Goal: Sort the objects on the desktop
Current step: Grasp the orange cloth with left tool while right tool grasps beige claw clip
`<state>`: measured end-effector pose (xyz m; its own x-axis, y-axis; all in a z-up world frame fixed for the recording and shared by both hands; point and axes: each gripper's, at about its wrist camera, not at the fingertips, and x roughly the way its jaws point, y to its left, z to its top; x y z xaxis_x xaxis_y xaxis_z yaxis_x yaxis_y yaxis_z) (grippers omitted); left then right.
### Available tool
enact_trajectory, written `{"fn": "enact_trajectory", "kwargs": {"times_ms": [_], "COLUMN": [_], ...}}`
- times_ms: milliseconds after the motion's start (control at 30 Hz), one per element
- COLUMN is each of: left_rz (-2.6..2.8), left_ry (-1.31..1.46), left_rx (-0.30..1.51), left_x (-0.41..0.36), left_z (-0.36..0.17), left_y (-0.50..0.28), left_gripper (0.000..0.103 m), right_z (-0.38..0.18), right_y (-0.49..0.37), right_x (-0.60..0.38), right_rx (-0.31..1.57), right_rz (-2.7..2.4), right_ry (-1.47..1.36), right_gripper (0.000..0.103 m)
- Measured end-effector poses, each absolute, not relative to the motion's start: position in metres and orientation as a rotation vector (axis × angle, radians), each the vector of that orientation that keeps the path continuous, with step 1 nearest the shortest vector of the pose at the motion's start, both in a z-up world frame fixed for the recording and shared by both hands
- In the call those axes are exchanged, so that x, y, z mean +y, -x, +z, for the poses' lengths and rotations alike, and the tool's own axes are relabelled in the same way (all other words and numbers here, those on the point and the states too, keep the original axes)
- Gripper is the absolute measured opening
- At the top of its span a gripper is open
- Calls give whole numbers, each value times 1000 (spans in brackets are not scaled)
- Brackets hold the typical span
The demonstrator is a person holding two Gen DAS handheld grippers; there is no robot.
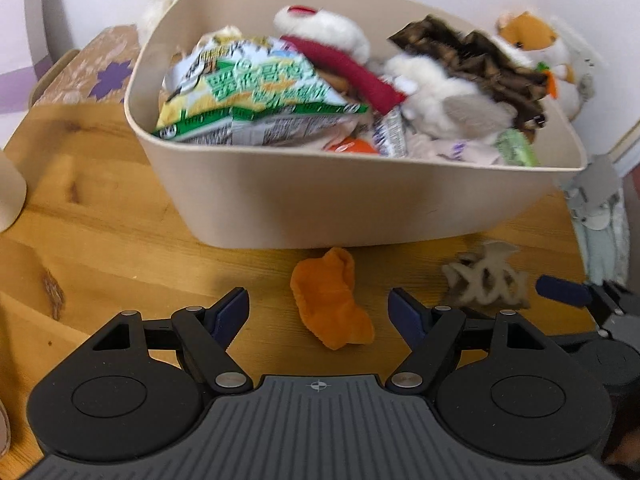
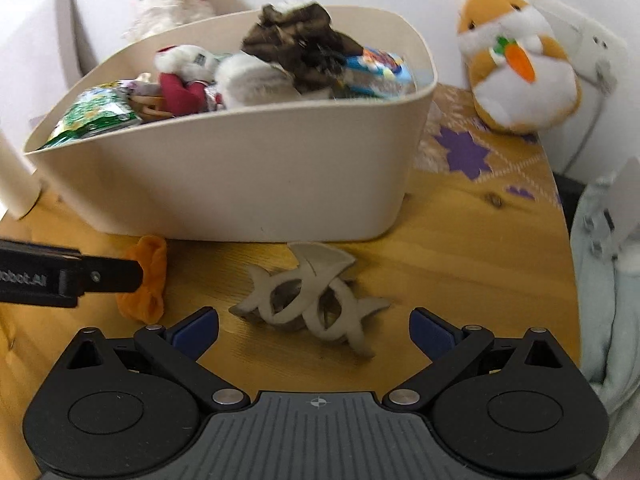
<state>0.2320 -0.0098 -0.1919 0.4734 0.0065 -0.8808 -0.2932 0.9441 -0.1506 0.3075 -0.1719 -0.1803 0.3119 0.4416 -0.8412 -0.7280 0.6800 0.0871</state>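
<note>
Most of the sorting looks done: the bin [image 1: 280, 208] at twelve o'clock is heaped with snack bags and plush toys. An orange pouch [image 1: 332, 300] lies between the wide, empty left gripper [image 1: 320, 312] jaws. At three o'clock, a beige hair claw [image 2: 312, 300] lies before the fully spread, empty right gripper [image 2: 314, 332], and nothing is seen blocking either on the tabletop [image 1: 100, 240].

The table [image 1: 100, 216] is varnished wood with knots and a soft sheen. The beige bin [image 1: 320, 200] looks like smooth matt plastic. In it a snack bag [image 1: 248, 92] is glossy printed film beside fluffy plush toys [image 1: 440, 92]. The orange scrunchie [image 1: 332, 300] is soft matt cloth; the hair claw [image 2: 316, 300] smooth matt plastic
</note>
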Motion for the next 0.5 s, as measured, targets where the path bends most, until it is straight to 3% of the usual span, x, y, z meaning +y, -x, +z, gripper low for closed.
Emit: {"fn": "enact_trajectory", "kwargs": {"times_ms": [500], "left_rz": [272], "left_ry": [307], "left_rx": [1105], "left_x": [-9], "left_z": [-214], "left_y": [-242], "left_gripper": [75], "right_z": [-202], "right_y": [-307], "right_x": [-159], "right_rx": [972], "right_rz": [687], "right_ry": [338], "right_gripper": [102]}}
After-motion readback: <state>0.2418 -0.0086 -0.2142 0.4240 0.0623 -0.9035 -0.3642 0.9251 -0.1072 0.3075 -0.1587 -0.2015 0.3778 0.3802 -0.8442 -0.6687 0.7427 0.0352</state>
